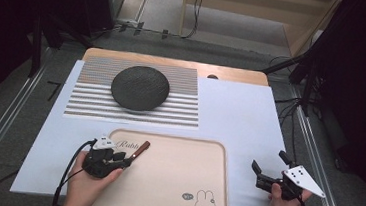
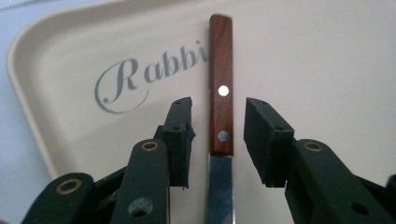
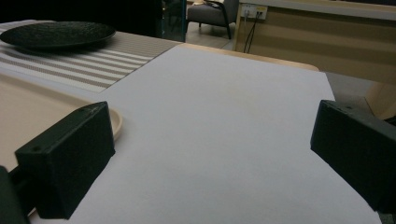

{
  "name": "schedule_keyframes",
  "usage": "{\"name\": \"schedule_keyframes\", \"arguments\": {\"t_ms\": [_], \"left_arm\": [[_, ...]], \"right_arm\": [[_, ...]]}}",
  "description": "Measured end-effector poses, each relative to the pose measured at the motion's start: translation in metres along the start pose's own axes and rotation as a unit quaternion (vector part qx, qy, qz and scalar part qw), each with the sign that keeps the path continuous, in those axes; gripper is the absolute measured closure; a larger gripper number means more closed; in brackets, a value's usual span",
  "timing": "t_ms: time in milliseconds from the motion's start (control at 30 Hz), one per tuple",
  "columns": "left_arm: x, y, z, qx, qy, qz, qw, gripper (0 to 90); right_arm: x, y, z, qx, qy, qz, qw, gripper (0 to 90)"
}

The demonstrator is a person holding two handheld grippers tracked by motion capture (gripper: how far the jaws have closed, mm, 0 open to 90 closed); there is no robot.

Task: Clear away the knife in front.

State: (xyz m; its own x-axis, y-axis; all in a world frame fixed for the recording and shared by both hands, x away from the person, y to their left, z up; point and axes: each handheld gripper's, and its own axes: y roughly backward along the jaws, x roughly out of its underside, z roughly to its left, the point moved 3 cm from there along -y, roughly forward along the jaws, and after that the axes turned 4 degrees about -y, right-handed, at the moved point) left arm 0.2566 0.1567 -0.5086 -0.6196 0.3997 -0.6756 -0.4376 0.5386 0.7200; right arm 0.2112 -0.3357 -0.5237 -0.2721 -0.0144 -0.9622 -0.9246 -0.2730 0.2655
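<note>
The left gripper (image 2: pixel 217 140) has its fingers (image 2: pixel 180 140) parted narrowly on either side of the knife (image 2: pixel 220 88), not pressing it; the wooden handle lies flat between them on the beige tray (image 1: pixel 217 151), at the tray's far left corner beside the printed lettering. The right gripper (image 1: pixel 267 173) hovers with fingers wide and empty over the white sheet (image 1: pixel 240 113) right of the tray, while a dark plate (image 1: pixel 139 87) sits on the striped mat (image 1: pixel 180 108) at the far left of the table (image 1: pixel 233 75)

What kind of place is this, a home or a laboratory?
Probably a recording lab set up as a dining table: loose cables on the floor, dark stands beside the table, and a staged plate, striped mat and tray.
</note>
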Motion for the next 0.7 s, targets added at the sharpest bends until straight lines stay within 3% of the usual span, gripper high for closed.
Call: {"name": "schedule_keyframes", "arguments": {"t_ms": [67, 133, 267, 467, 567, 633, 700], "left_arm": [[-0.003, 0.003, -0.002, -0.002, -0.011, -0.011, 0.9999, 63.5], [-0.006, 0.004, -0.004, -0.005, -0.022, -0.019, 0.9996, 71.9], [-0.011, 0.000, -0.010, 0.018, -0.044, -0.013, 0.9988, 89.5], [-0.011, -0.016, -0.023, 0.032, -0.081, 0.017, 0.9961, 89.8], [-0.010, -0.022, -0.023, 0.019, -0.089, 0.032, 0.9953, 89.9], [-0.009, -0.023, -0.019, 0.001, -0.091, 0.037, 0.9951, 89.9], [-0.009, -0.022, -0.016, 0.000, -0.086, 0.038, 0.9955, 90.0]], "right_arm": [[0.000, 0.000, 0.000, 0.000, 0.000, 0.000, 1.0000, 0.0], [0.000, 0.000, 0.000, 0.001, 0.000, 0.001, 1.0000, 0.0], [0.000, 0.000, 0.000, 0.001, 0.002, 0.002, 1.0000, 0.0], [0.000, -0.001, 0.000, 0.002, 0.003, 0.001, 1.0000, 0.0], [0.000, -0.001, 0.000, 0.002, 0.003, 0.001, 1.0000, 0.0], [0.000, -0.001, 0.000, 0.002, 0.003, 0.001, 1.0000, 0.0], [0.000, 0.000, 0.000, 0.002, 0.003, 0.001, 1.0000, 0.0]]}}
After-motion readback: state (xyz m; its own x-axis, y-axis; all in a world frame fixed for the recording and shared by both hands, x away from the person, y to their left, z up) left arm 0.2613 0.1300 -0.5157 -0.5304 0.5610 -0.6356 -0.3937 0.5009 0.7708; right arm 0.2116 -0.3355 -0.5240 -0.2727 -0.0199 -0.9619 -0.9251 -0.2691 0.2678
